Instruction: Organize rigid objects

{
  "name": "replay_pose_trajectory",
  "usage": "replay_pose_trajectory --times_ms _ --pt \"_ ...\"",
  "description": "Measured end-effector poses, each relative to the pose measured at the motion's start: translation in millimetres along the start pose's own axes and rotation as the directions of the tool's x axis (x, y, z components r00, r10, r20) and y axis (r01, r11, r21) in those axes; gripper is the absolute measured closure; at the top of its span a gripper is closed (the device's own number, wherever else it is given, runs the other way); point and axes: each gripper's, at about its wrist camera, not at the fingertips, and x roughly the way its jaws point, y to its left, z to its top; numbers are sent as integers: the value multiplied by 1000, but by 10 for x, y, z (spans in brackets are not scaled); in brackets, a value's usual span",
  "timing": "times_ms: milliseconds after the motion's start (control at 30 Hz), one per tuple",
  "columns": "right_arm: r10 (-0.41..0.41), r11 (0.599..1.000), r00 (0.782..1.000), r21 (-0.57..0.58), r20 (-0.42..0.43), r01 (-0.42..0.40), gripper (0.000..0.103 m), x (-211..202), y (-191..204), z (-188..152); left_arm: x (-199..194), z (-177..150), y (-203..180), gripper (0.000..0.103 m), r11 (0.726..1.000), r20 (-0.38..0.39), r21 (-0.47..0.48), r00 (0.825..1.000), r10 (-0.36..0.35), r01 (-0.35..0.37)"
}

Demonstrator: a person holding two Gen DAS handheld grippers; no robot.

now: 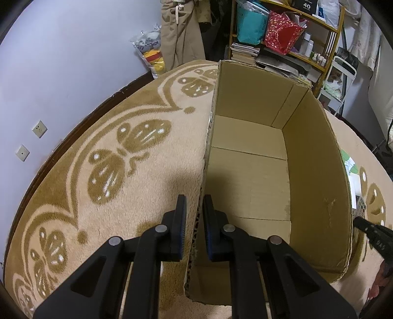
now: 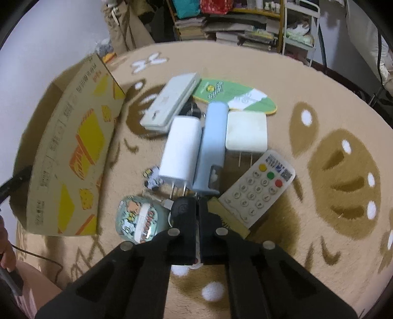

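Left tool point(image 1: 194, 206) clamps the cardboard box point(image 1: 316, 171) wall.

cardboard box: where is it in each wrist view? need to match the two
Left wrist: cardboard box fills centre and right, open top, bare inside; left tongs clamp its near-left wall.
Right wrist: the box sits at the left edge, its yellow-printed outer wall facing the camera.
Shared landmark: the red patterned bag on the shelf, top centre in the right wrist view.
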Motion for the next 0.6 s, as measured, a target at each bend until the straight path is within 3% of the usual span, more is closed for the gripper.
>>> replay_pose_trajectory --times_ms 200,600 --pt "32 999 996 38 83 -35 100 -224 -28 84 -14 10 -5 91 1000 5 5 1000 1 -1" --pt "28 999 982 -27 187 -24 100 -589 217 191 -28 33 -14 91 1000 9 7 1000 -1 1"
